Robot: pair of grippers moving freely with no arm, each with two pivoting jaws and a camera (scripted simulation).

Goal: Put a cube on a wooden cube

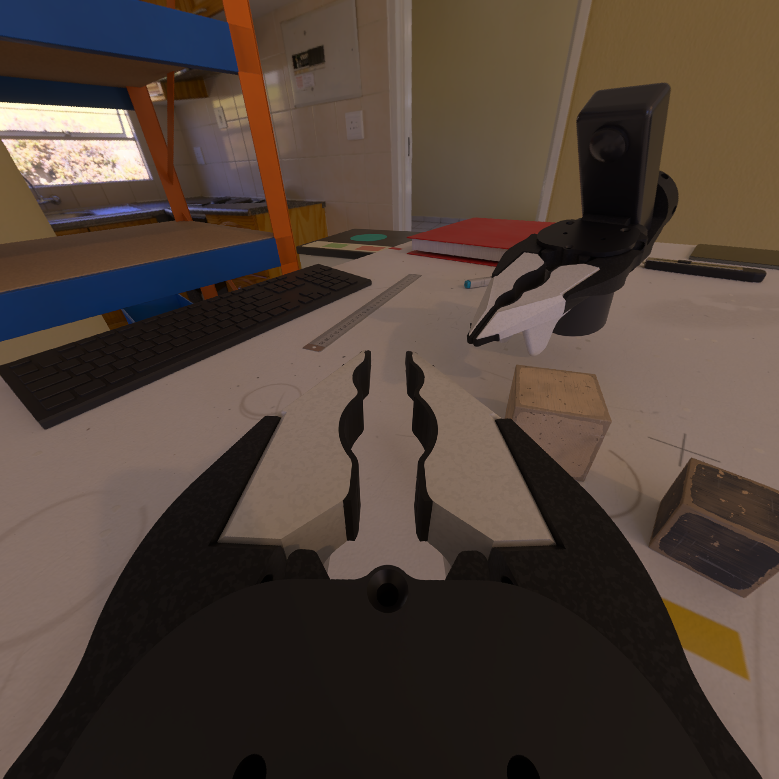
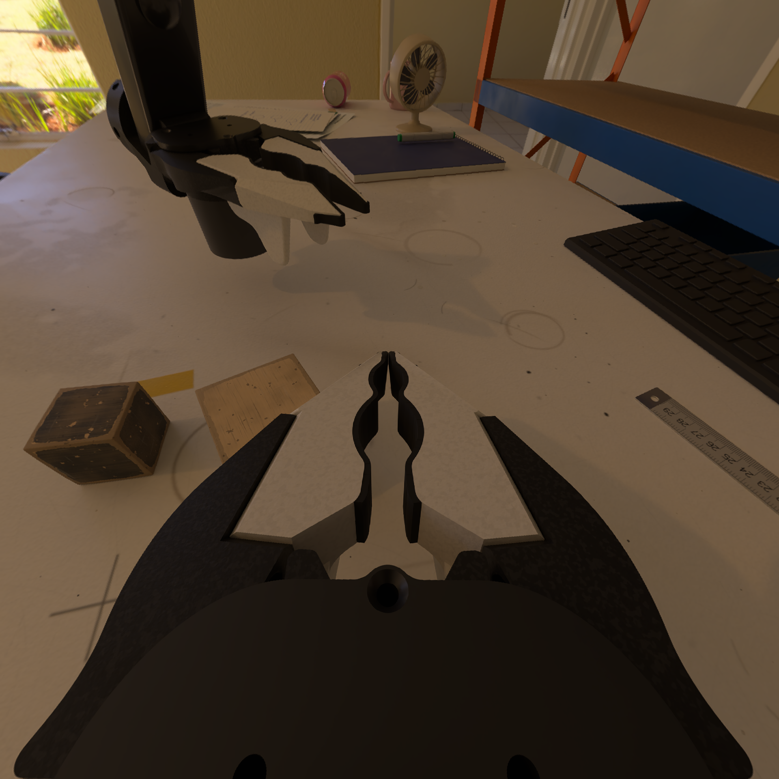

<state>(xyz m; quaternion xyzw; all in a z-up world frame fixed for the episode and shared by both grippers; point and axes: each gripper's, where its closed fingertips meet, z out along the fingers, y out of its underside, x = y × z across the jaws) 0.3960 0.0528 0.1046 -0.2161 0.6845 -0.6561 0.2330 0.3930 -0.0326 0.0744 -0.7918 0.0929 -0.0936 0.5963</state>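
Pale wooden cube sits untouched; left tool spread, right tool pressed together.

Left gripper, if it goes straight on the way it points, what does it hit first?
Probably the bare table just ahead of the left gripper, then the steel ruler beyond. Both cubes sit off to its right. Depth is unclear.

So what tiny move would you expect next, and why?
Probably the left gripper, whose jaws stand slightly apart and empty, should swing toward the dark, worn-painted wooden cube on the white table. Both it and the pale bare-wood cube sit untouched there, apart from each other, and the right gripper is shut, so less ready.
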